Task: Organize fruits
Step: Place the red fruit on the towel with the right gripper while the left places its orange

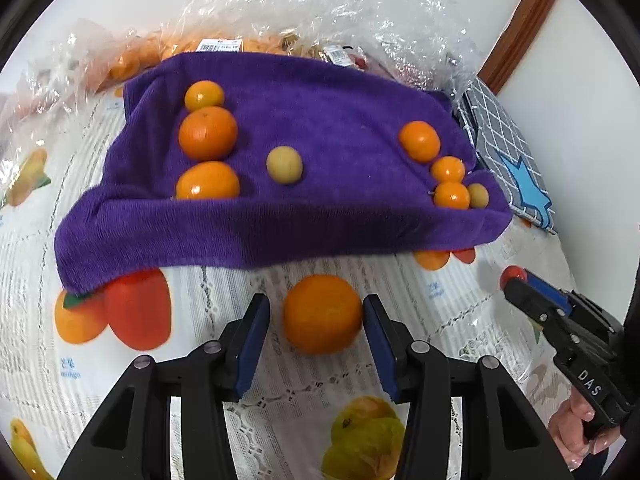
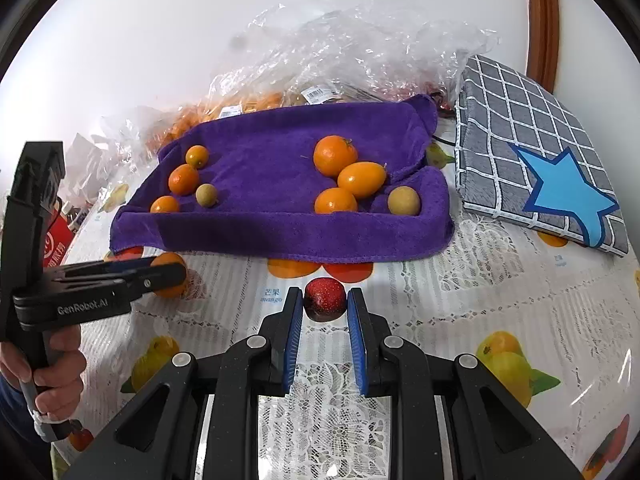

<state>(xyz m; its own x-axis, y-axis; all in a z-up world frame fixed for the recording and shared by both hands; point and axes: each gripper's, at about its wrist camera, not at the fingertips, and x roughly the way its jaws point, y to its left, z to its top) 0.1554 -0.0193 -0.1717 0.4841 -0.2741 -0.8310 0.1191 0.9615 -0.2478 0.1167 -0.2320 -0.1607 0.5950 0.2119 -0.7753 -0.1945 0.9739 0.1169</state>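
**Fruit at both claws in front of the purple towel**

The desk (image 2: 460, 292) is covered by a lace-patterned cloth printed with fruit. A purple towel (image 2: 280, 168) is spread on it, and every place below is given relative to that towel. Behind it, crumpled clear plastic bags (image 2: 360, 48) are heaped; to its right, a grey checked cushion (image 2: 520, 128) with a blue star is laid.

On the towel, two groups of small oranges and pale round fruits are seen: one group (image 2: 188, 182) toward its left end, another (image 2: 356, 180) toward its right end.

In front of the towel's near edge, an orange (image 1: 322, 314) is seen between the blue pads of the left claw (image 1: 316, 340); the right pad appears to touch it, while a narrow gap is seen at the left pad. Also in front of that edge, further right, a dark red strawberry (image 2: 324, 298) is gripped at the fingertips of the right claw (image 2: 324, 304), whose jaws are closed narrowly against it.
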